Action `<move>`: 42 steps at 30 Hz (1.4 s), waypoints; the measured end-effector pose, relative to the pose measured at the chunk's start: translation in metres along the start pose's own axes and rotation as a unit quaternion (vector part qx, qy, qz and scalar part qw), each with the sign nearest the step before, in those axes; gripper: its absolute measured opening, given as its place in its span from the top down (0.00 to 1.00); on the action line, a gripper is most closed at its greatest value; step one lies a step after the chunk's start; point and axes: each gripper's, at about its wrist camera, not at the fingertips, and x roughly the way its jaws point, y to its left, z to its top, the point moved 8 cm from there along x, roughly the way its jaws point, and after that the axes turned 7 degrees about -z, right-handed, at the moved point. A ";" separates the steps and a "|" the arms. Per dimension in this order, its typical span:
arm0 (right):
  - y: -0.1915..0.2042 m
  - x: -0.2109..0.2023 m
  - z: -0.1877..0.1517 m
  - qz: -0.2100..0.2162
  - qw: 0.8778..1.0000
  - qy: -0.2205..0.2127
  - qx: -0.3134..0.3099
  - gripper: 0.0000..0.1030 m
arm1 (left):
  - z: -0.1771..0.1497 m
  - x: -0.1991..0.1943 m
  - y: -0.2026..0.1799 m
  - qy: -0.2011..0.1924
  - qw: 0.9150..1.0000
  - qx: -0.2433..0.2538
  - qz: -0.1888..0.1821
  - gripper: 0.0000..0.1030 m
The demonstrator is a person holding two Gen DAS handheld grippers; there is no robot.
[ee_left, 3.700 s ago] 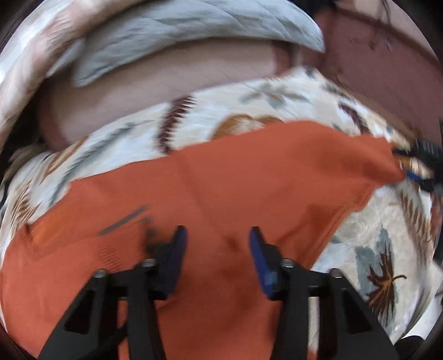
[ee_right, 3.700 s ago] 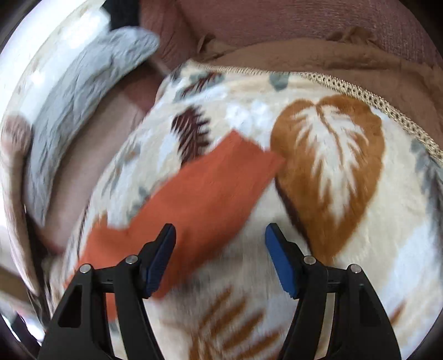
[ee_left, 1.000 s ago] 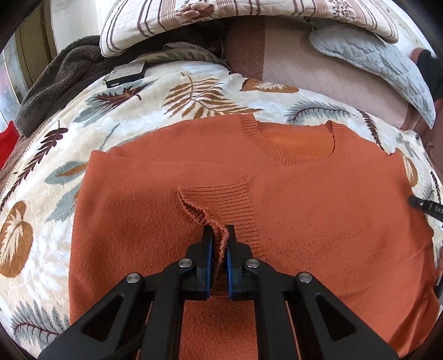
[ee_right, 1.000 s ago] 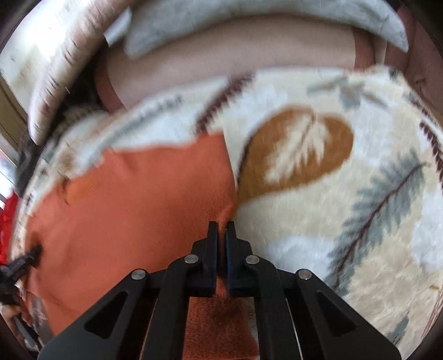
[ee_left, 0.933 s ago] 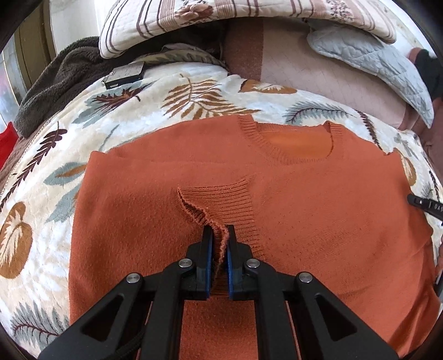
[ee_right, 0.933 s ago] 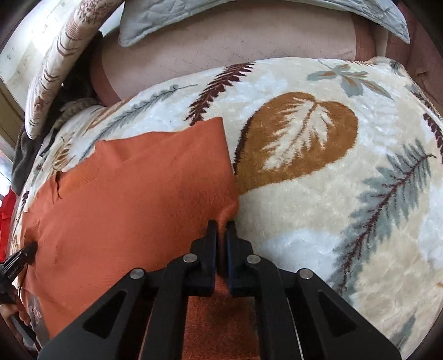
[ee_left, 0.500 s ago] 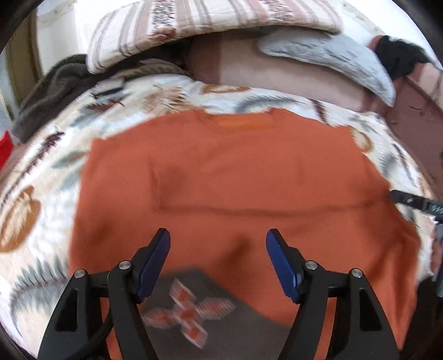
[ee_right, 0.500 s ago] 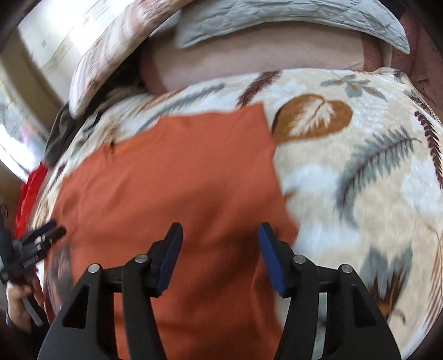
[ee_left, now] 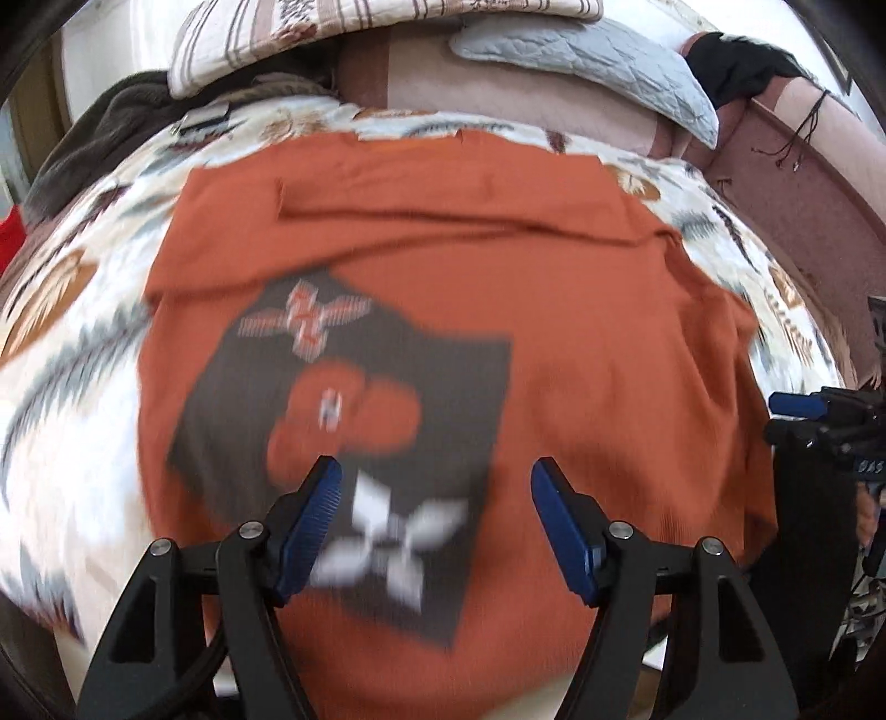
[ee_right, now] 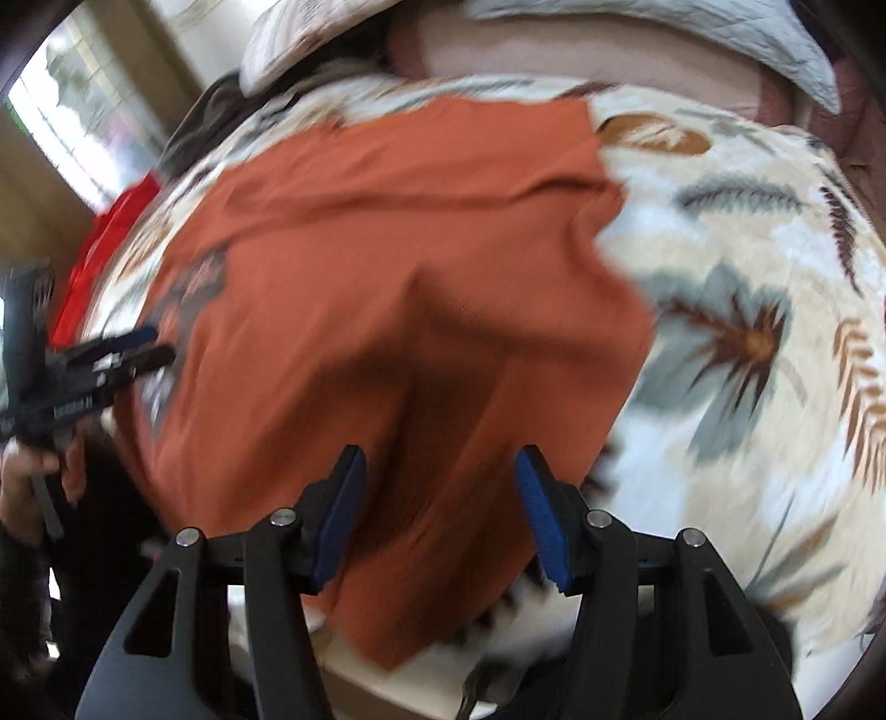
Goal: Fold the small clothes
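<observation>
An orange knit sweater (ee_left: pixel 598 343) lies on a leaf-print blanket (ee_left: pixel 66 399). Its sleeves are folded in across the top. A dark patch with cross motifs (ee_left: pixel 354 421) shows on its front. My left gripper (ee_left: pixel 434 518) is open and empty above the lower part of the sweater. My right gripper (ee_right: pixel 440 507) is open and empty above the sweater (ee_right: pixel 387 266) near its right lower edge. The right gripper also shows in the left wrist view (ee_left: pixel 819 415), and the left gripper in the right wrist view (ee_right: pixel 105 354).
The blanket (ee_right: pixel 747 277) covers a sofa seat. A grey quilted cushion (ee_left: pixel 598 50) and a striped pillow (ee_left: pixel 354 16) lie along the back. A dark throw (ee_left: pixel 88 138) and a red item (ee_right: pixel 105 243) sit at the left.
Both grippers were shut on the sweater's sleeves a second ago, then let go. Both have pulled back toward the sweater's bottom, bringing the dark patch into view.
</observation>
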 end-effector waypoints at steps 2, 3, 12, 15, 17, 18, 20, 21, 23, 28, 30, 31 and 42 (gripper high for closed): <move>0.007 0.010 -0.013 -0.010 1.000 0.008 -0.010 0.44 | -0.020 -0.004 0.002 0.014 1.000 -0.009 0.012 0.32; 0.006 0.019 -0.017 -0.024 1.000 0.013 -0.008 0.44 | -0.030 -0.004 0.002 0.022 1.000 -0.007 0.016 0.32; 0.008 -0.012 -0.021 -0.044 0.998 -0.024 -0.039 0.93 | -0.045 -0.003 0.006 0.034 0.999 0.017 0.026 0.96; 0.004 -0.046 -0.039 -0.058 0.996 -0.008 -0.065 0.93 | -0.048 -0.014 0.010 0.038 0.999 0.024 0.024 0.96; -0.008 -0.046 -0.056 -0.093 0.992 0.032 -0.078 0.91 | -0.053 -0.016 0.011 0.051 0.998 0.030 0.026 0.98; -0.018 -0.044 -0.065 -0.112 0.990 0.045 -0.072 0.91 | -0.057 -0.015 0.011 0.062 0.997 0.032 0.025 0.98; -0.029 -0.040 -0.073 -0.116 0.989 0.059 -0.066 0.85 | -0.065 -0.018 0.011 0.075 0.996 0.041 0.026 0.98; -0.032 -0.039 -0.074 -0.113 0.990 0.061 -0.057 0.82 | -0.068 -0.020 0.011 0.076 0.996 0.044 0.027 0.98; -0.029 -0.040 -0.071 -0.103 0.993 0.046 -0.040 0.58 | -0.071 -0.026 0.012 0.070 0.996 0.041 0.022 0.97; 0.016 -0.034 -0.058 -0.056 0.996 0.002 -0.067 0.45 | -0.073 -0.034 0.007 0.060 0.998 0.010 0.000 0.43; 0.025 -0.018 -0.052 -0.066 0.995 -0.004 -0.072 0.45 | -0.077 -0.028 0.005 0.062 0.998 0.017 0.018 0.42; 0.025 -0.010 -0.049 -0.073 0.995 -0.004 -0.069 0.45 | -0.081 -0.022 0.006 0.070 0.997 0.020 0.027 0.42; 0.052 -0.006 -0.053 -0.032 0.995 -0.001 -0.095 0.95 | -0.092 -0.051 0.010 0.060 0.997 0.015 0.044 0.97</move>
